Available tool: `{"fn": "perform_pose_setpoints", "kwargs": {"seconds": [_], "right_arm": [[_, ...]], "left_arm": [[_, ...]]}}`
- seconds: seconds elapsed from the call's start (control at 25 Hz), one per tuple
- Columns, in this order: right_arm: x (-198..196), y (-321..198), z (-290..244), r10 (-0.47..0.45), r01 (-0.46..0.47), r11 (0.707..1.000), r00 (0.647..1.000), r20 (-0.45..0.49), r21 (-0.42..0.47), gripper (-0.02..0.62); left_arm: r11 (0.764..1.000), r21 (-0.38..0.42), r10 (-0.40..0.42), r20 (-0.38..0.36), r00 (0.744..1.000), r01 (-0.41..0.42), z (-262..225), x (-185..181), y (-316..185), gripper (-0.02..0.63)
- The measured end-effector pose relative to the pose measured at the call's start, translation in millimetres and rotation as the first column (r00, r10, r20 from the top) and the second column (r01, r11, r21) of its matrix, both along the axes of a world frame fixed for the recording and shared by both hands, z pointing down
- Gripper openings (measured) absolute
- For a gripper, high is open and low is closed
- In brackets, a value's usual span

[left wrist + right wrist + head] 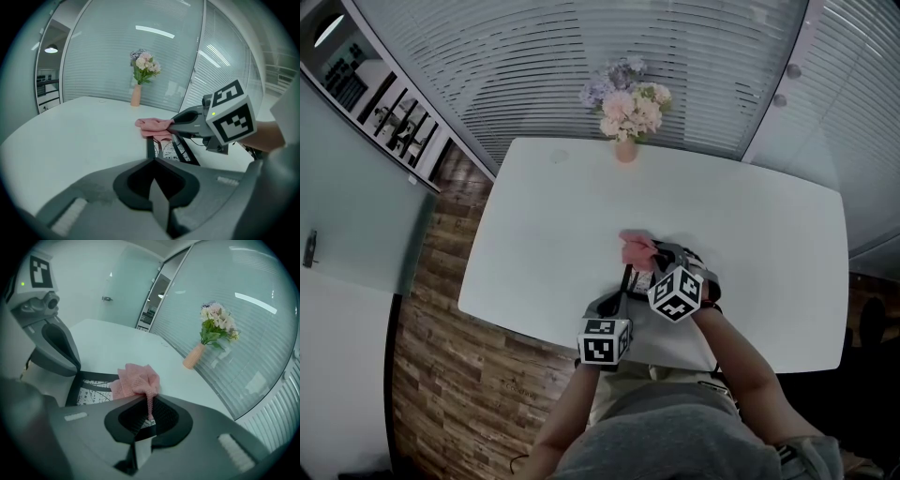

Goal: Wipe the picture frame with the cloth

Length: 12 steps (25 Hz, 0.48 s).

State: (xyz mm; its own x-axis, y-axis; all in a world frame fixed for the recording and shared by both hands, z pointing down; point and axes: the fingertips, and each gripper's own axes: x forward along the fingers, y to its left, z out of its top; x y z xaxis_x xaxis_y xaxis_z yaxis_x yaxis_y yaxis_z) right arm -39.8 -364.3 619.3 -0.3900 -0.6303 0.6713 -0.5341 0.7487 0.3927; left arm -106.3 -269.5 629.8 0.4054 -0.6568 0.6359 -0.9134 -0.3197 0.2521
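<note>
Wiping step, apparently: right gripper (147, 405) pinched pink mesh cloth (136, 379) against black-rimmed picture frame (92, 393), left gripper (152, 161) clamping its corner. Next move likely a sweep.

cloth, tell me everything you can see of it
The cloth is pink, open-weave mesh, bunched into a loose wad. One tail is pinched in the shut jaws of the right gripper; the rest drapes over an edge of the black picture frame, with the white table beneath.
</note>
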Motion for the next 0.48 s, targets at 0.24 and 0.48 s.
{"fn": "perform_pose_setpoints", "kwargs": {"seconds": [0.24, 0.48], "right_arm": [[-4, 9, -21, -0.007, 0.006, 0.999, 0.998, 0.054, 0.031, 0.017], [-6, 27, -49, -0.019, 0.012, 0.998, 0.992, 0.126, 0.059, 0.017]], "left_arm": [[1.0, 0.004, -0.002, 0.002, 1.0, 0.002, 0, -1, 0, 0.002], [1.0, 0.008, -0.002, 0.008, 1.0, 0.002, 0, 0, 0, 0.002]]}}
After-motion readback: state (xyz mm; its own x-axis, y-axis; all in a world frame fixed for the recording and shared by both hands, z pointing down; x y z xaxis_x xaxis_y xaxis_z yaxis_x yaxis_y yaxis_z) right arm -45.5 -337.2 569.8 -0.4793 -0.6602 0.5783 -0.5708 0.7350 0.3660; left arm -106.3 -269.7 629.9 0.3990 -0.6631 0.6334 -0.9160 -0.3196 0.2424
